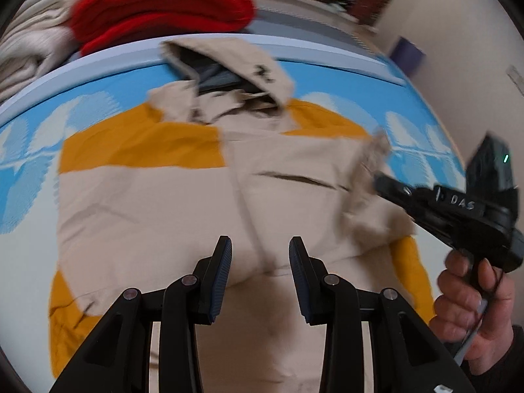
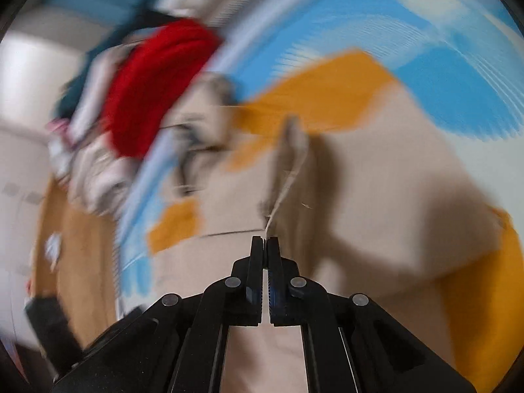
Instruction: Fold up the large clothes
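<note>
Hoodie half folded on the bed

The hoodie [image 1: 157, 196] lay flat. The left gripper [image 1: 260, 255] hung open over it. At three o'clock, the right gripper [image 2: 265, 245] pinched only a thread, which might slip.

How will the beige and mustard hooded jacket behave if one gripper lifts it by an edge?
The jacket will probably drape and sag: it lies flat, creased and folded over itself. The right gripper looks shut on a thin strand, so loose parts may trail. The big panels suggest some drag.

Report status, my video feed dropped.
Left gripper open above hoodie. Right gripper shut on its drawstring. Nothing in the way.
</note>
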`<state>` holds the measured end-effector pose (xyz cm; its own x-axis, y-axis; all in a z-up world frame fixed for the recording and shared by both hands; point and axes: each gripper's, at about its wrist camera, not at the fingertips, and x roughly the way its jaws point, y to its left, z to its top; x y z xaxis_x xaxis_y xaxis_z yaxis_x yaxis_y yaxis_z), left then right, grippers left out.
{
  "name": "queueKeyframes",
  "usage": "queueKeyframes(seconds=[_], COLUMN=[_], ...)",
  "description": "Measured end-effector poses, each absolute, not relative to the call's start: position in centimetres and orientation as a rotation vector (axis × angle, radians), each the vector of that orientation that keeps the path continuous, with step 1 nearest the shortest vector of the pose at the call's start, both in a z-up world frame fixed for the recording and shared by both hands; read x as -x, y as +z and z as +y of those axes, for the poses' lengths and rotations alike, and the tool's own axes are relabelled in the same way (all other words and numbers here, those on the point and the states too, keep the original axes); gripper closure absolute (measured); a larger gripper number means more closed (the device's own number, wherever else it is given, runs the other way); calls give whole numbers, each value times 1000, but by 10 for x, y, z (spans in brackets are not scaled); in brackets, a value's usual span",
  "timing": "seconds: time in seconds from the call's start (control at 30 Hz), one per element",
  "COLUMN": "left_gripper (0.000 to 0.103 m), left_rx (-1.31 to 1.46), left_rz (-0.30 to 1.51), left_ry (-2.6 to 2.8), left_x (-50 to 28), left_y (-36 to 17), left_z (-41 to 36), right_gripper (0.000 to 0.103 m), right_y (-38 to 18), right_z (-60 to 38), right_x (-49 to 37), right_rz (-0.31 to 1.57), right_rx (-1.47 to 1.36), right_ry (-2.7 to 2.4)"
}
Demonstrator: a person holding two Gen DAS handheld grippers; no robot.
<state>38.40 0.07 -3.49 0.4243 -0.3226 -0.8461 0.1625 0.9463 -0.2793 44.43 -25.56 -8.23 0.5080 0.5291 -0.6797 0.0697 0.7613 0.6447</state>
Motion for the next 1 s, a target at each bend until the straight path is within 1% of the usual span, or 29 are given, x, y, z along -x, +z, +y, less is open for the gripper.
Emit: queueKeyframes(seconds=[0.07, 0.2, 0.3, 0.33, 0.37, 0.4, 0.47, 0.5, 0.53, 0.6, 0.63, 0.7, 0.73, 0.77, 0.87, 0.9, 0.93, 1.0], left_gripper=[56, 54, 55, 69, 92, 95, 97, 97, 97, 97, 97, 92, 85, 84, 84, 86, 94, 95], left_rx=[169, 177, 219, 227, 229, 220, 219, 237, 274, 381, 418, 480, 518, 566, 702, 735, 763, 796], left_rz=[1086, 1037, 1004, 987, 974, 980, 987, 996, 1012, 1041, 1053, 1096, 1119, 1138, 1187, 1202, 1213, 1209], left_ry=[-339, -373, -382, -374, -356, -327, -210, -163, -113, -26, 11, 82, 108, 131, 143, 135, 133, 162], left_x=[-384, -384, -386, -385, -386, -387, -386, -386, -385, -382, -382, -381, -381, -381, -380, -381, -381, -381], left_y=[-35, -30, -24, -22, -19, -18, -18, -20, -22, -29, -33, -45, -53, -61, -84, -90, -95, -100], left_z=[-8, -19, -15, -13, -10, -7, 10, 21, 35, 72, 88, 116, 127, 139, 166, 169, 172, 181], right_gripper=[100, 100, 100, 100, 100, 100, 97, 90, 85, 56, 53, 53, 53, 53, 53, 53, 53, 53], right_y=[-63, -38, -28, -28, -26, -26, -25, -26, -27, -34, -40, -57, -68, -80, -112, -120, -128, -137], right_z=[-230, -192, -170, -164, -158, -154, -150, -150, -152, -158, -162, -172, -177, -183, -200, -207, -214, -222], right_x=[-440, -428, -418, -416, -412, -412, -411, -411, -411, -415, -417, -430, -433, -436, -441, -445, -445, -447], right_rz=[952, 874, 866, 870, 871, 872, 873, 876, 881, 892, 909, 988, 1033, 1089, 1216, 1246, 1268, 1291], right_rx=[-646, -602, -570, -560, -545, -534, -528, -526, -521, -499, -488, -475, -476, -473, -481, -492, -509, -516], right_ry=[455, 675, 792, 823, 852, 863, 852, 833, 798, 704, 633, 480, 417, 351, 199, 169, 137, 94])
